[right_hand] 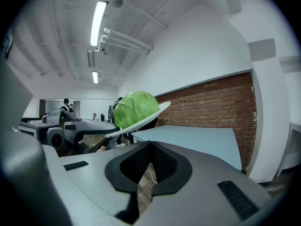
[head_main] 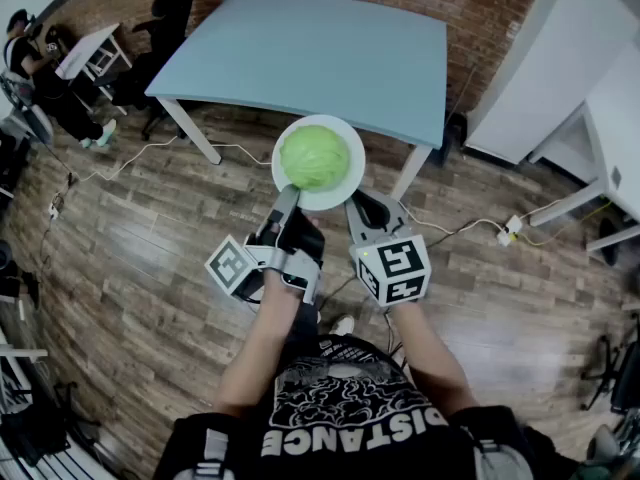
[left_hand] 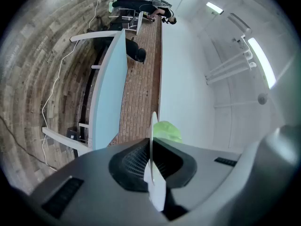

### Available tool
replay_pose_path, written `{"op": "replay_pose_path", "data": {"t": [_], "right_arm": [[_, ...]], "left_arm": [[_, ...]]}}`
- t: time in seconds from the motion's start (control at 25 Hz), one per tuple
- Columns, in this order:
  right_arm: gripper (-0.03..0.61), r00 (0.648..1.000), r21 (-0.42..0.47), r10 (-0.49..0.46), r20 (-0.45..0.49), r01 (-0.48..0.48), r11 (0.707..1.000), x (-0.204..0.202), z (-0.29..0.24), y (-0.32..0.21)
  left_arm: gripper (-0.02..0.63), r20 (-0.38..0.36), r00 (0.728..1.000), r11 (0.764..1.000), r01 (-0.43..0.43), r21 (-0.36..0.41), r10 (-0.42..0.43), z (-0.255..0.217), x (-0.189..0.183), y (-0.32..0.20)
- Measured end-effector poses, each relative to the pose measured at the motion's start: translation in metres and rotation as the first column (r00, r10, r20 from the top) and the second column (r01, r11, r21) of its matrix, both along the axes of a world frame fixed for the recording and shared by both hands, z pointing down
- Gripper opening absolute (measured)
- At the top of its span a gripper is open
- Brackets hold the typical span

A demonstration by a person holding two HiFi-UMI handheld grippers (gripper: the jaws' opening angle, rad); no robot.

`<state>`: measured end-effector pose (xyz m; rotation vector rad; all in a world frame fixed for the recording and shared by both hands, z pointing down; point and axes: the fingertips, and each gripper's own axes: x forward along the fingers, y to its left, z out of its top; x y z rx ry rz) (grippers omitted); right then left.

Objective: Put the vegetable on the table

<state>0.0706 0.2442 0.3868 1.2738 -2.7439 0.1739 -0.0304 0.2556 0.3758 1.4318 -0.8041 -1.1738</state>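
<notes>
A green cabbage (head_main: 314, 156) lies on a white plate (head_main: 344, 186) held in the air in front of the light-blue table (head_main: 320, 53). My left gripper (head_main: 287, 198) is shut on the plate's near rim. In the left gripper view the plate (left_hand: 154, 182) stands edge-on between the jaws, with the cabbage (left_hand: 166, 131) beyond and the table (left_hand: 110, 93) to the left. My right gripper (head_main: 368, 213) hangs just right of the plate, shut and holding nothing. In the right gripper view the cabbage (right_hand: 134, 108) and plate (right_hand: 161, 109) sit above the jaws (right_hand: 149, 166), with the table (right_hand: 197, 138) behind.
The table's white legs (head_main: 190, 130) stand on a wooden floor crossed by cables (head_main: 470, 230). White cabinets (head_main: 540, 78) and another white table (head_main: 615, 148) are on the right. A person sits at a desk (head_main: 40, 68) far left, next to office chairs (head_main: 165, 18).
</notes>
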Motion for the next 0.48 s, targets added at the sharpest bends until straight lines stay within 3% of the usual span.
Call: {"op": "replay_pose_path", "data": {"t": [0.48], "right_arm": [[0.009, 1.0, 0.001, -0.006, -0.002, 0.006, 1.0, -0.0011, 0.0024, -0.0024]], "left_arm": [[0.012, -0.005, 1.0, 1.0, 0.008, -0.005, -0.008, 0.0024, 0.0006, -0.0001]]}}
